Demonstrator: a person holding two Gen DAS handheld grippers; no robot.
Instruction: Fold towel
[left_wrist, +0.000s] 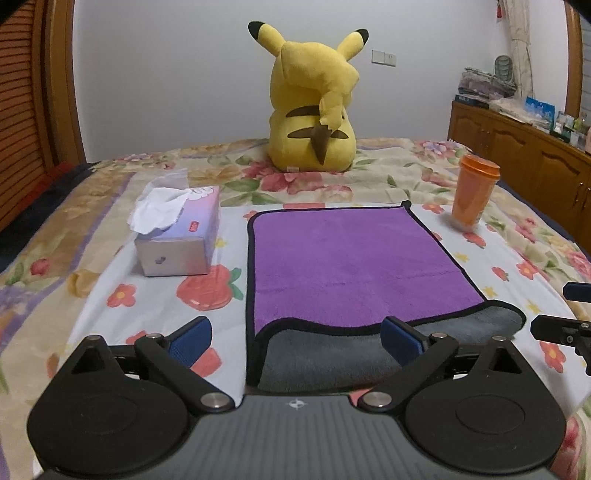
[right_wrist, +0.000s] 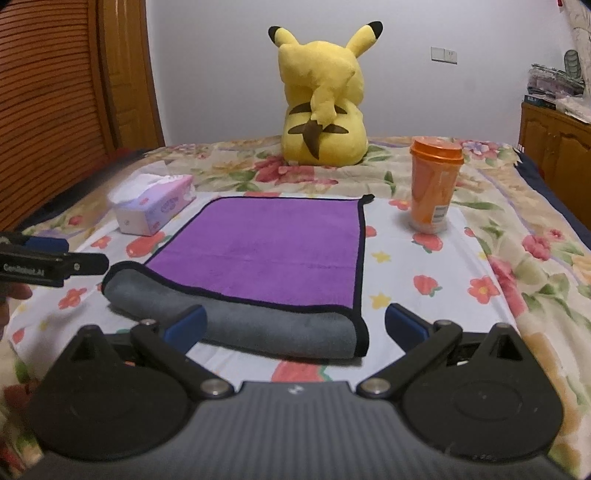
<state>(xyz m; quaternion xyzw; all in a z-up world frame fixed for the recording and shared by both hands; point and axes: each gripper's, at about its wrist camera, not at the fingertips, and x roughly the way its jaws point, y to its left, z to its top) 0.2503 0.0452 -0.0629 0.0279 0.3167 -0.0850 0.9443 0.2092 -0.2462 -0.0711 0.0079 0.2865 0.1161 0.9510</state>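
1. One purple towel (left_wrist: 351, 262) lies flat on the flowered bedspread (left_wrist: 388, 173), its near edge turned over to show the grey underside.
2. One tissue box (left_wrist: 181, 232) sits left of the towel, apart from it.
3. One orange lidded cup (left_wrist: 474, 192) stands upright beyond the towel's far right corner.
4. One yellow Pikachu plush (left_wrist: 314, 107) sits behind the towel, back turned.
5. Two grippers: the left gripper (left_wrist: 295, 338) and right gripper (right_wrist: 293, 325) hover at the towel's near edge, both spread wide, grasping nothing.
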